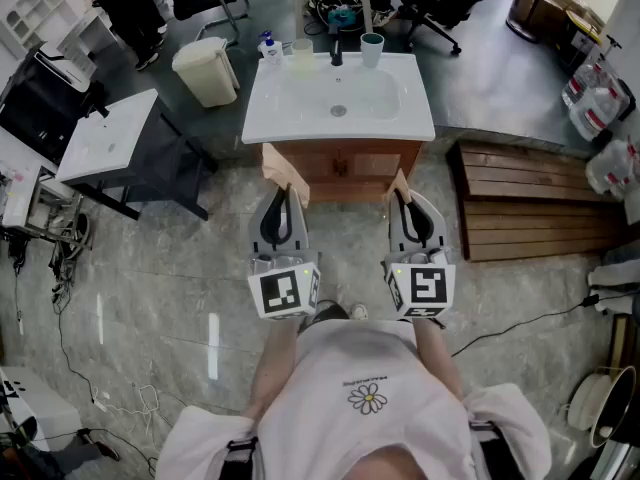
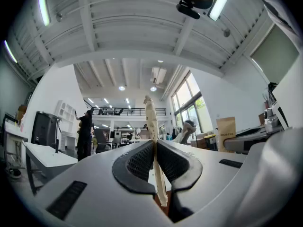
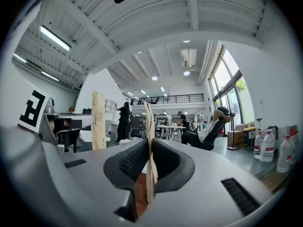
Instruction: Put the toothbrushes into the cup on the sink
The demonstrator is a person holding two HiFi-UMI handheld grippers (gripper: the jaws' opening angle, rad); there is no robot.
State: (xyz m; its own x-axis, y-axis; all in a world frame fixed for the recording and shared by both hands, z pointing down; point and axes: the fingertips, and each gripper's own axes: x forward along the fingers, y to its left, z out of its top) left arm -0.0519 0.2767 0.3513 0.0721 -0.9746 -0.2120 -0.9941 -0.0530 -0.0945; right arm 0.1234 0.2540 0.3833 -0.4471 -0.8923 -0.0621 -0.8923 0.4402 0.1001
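My left tool point(image 1: 283, 202) and right tool point(image 1: 409, 208) are each closed tight on a toothbrush, the left toothbrush point(image 1: 288, 175) and right toothbrush point(image 1: 398, 181) pointing away toward the sink point(image 1: 290, 123), where the teal cup point(image 1: 372, 48) stands on the far rim, nearer my right tool.
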